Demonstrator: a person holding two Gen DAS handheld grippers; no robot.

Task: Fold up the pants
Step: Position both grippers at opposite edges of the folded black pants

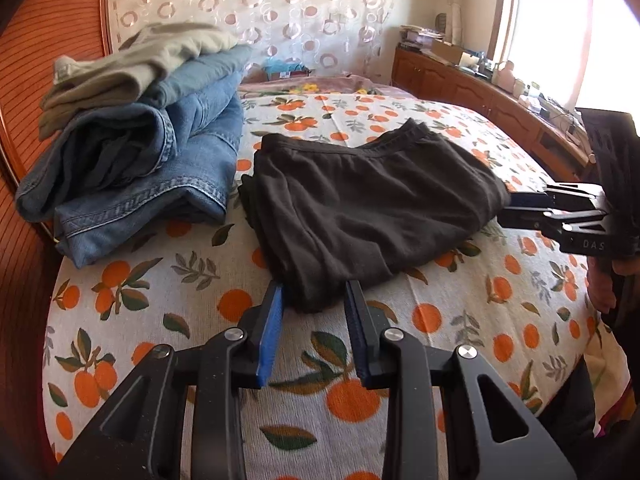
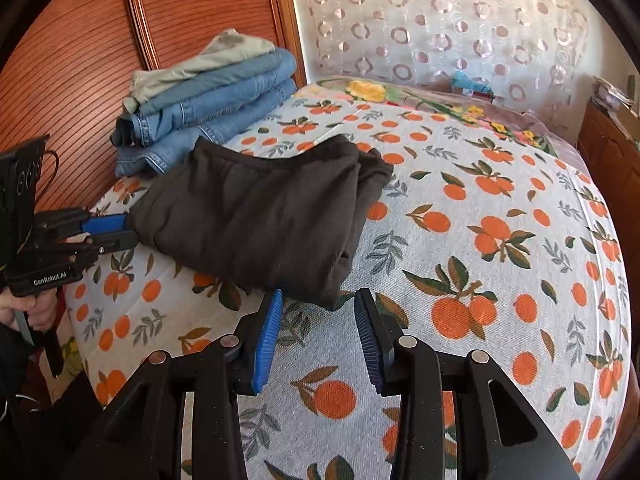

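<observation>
The black pants (image 1: 360, 204) lie folded into a thick wad on the orange-print bedspread (image 1: 460, 320), just at 3 o'clock of a stack of folded jeans (image 1: 140, 160) topped by a greenish garment (image 1: 132, 60) in the left wrist view. The left gripper (image 1: 314, 312) has its jaws spread wide, straddling the near corner of the wad without pinching it; its pads look to touch or sit just beside the cloth. The right gripper (image 2: 318, 312) is likewise released, jaws apart at the wad's corner nearest it, at 6 o'clock of the pants in its own view. The fabric looks like a soft, light knit: limp, matte, not slippery, and prone to sag and spill its layers if lifted by one ply. I judge the best hold is a deep pinch through all layers at the two near corners, or a scoop under the folded edge, so the bundle moves as one. Nothing here is fragile; a firm clamp is safe.
</observation>
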